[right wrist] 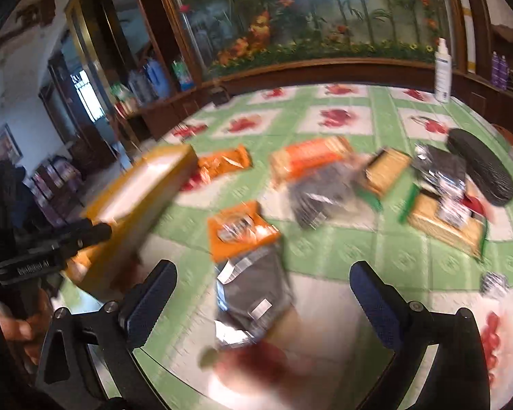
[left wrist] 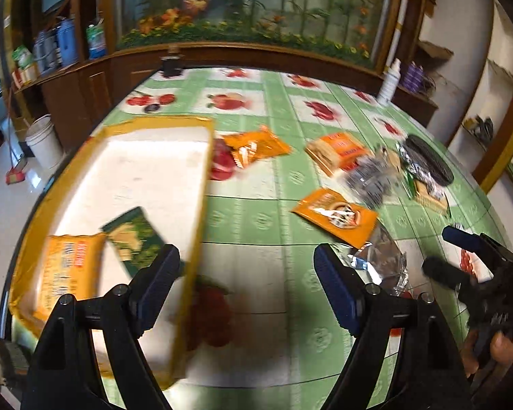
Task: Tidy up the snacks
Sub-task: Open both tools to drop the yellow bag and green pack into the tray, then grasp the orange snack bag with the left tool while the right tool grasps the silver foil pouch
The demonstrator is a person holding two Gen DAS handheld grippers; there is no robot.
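A yellow-rimmed white box point(left wrist: 147, 171) stands on the table's left side with a yellow snack pack point(left wrist: 68, 270) and a green pack point(left wrist: 133, 235) inside. My left gripper point(left wrist: 246, 273) is open over bare tablecloth, its left finger in front of the box's right rim. Loose snacks lie to the right: orange packs point(left wrist: 256, 147) point(left wrist: 338, 215), a cracker pack point(left wrist: 338, 150) and a dark foil pack point(left wrist: 383, 263). My right gripper point(right wrist: 263, 290) is open above the dark foil pack point(right wrist: 253, 290), its pads clear of the pack. An orange pack point(right wrist: 239, 229) lies just beyond it.
Further packs point(right wrist: 318, 191) point(right wrist: 444, 222) and a black oval case point(right wrist: 478, 167) crowd the table's right side. A white spray bottle point(right wrist: 443, 68) stands at the far edge. A wooden cabinet lies behind the table. A white bucket point(left wrist: 44, 140) stands on the floor at left.
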